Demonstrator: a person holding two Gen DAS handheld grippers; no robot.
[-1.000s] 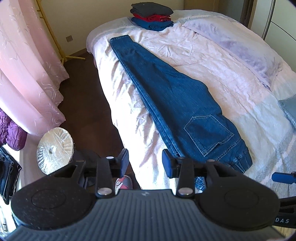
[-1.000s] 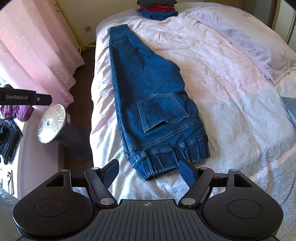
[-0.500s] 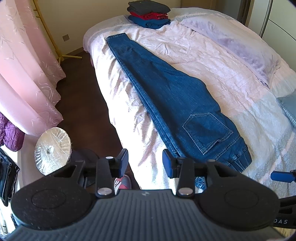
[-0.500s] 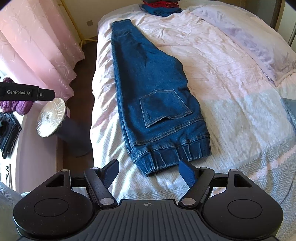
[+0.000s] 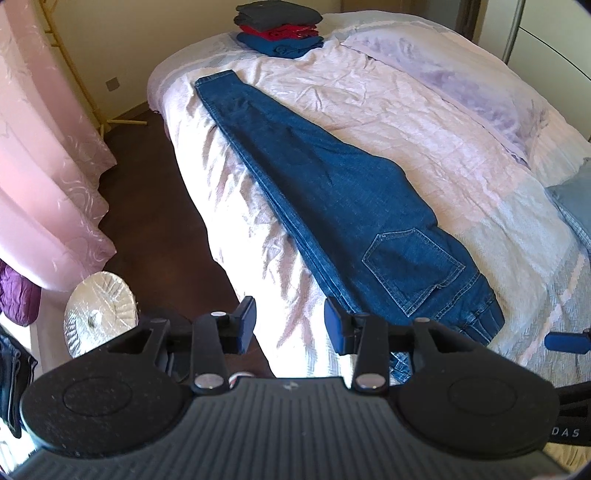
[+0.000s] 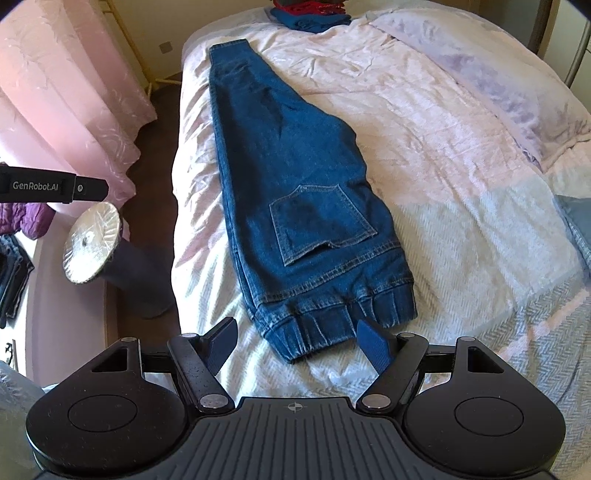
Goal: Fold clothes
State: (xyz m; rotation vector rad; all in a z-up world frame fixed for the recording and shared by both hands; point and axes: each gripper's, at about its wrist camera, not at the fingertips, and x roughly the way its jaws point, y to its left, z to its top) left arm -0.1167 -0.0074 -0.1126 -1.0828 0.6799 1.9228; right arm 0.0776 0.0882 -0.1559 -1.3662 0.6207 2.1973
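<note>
Bedroom scene: bed point(image 6: 424, 122) covered with a pale pink crumpled sheet, pink curtain point(image 5: 40, 155) at the left, dark floor between them. A pair of blue jeans point(image 6: 295, 192) is laid flat along the left side of the bed, one leg folded over the other lengthwise, back pocket up, waistband nearest the cameras, leg hems toward the far end. A stack of folded clothes point(image 5: 280, 29) (dark grey, red, blue) is seen at the far corner of the bed.

Left tongs point(image 5: 289, 325): pads parted by a moderate gap, nothing held, positioned over the bed edge just left of the waistband. Right tongs point(image 6: 297, 345): spread wide, nothing held, positioned just short of the waistband, which lies between the two pads in view.

Judgement: jeans are halved lengthwise but not folded across; whether a crosswise fold is being approached cannot be settled. For a clean crosswise fold, both layers of the waistband should be pinched at its two corners, lifted evenly and carried toward the hems with edges kept aligned; stiff denim is expected to hold its crease, yet layers may slip if only the top one is caught
</note>
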